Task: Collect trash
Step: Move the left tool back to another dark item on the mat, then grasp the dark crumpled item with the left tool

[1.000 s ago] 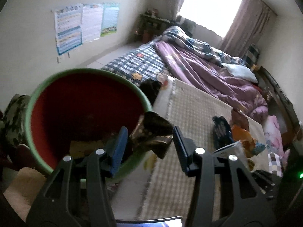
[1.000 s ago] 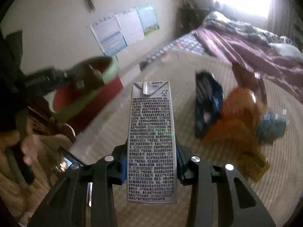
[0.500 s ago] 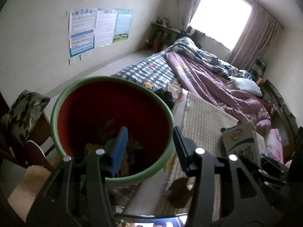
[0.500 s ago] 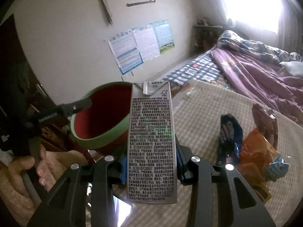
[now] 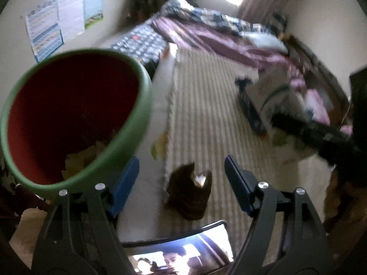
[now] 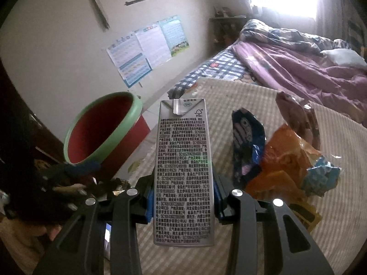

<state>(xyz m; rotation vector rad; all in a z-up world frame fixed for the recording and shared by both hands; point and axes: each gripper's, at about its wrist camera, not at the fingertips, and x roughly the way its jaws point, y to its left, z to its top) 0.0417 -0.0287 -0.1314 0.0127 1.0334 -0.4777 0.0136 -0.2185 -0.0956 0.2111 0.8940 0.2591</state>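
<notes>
A red bin with a green rim (image 5: 75, 119) stands left of the bed mat, also in the right wrist view (image 6: 103, 130). My left gripper (image 5: 181, 181) is open and empty beside the bin, above a dark brown wrapper (image 5: 190, 192) lying on the mat's edge. My right gripper (image 6: 182, 197) is shut on a grey milk carton (image 6: 182, 171), held upright right of the bin. Blue (image 6: 246, 146), orange (image 6: 284, 165) and brown (image 6: 298, 116) wrappers lie on the woven mat (image 6: 252, 91).
A phone with a lit screen (image 5: 181, 254) lies under my left gripper. A purple quilt (image 6: 298, 68) and checked blanket (image 6: 213, 71) cover the bed's far side. Posters (image 6: 146, 48) hang on the wall behind the bin.
The dark wrapper left my left gripper and now lies on the mat's edge. My left gripper swung right, away from the bin's mouth. My right gripper carried the carton nearer the bin.
</notes>
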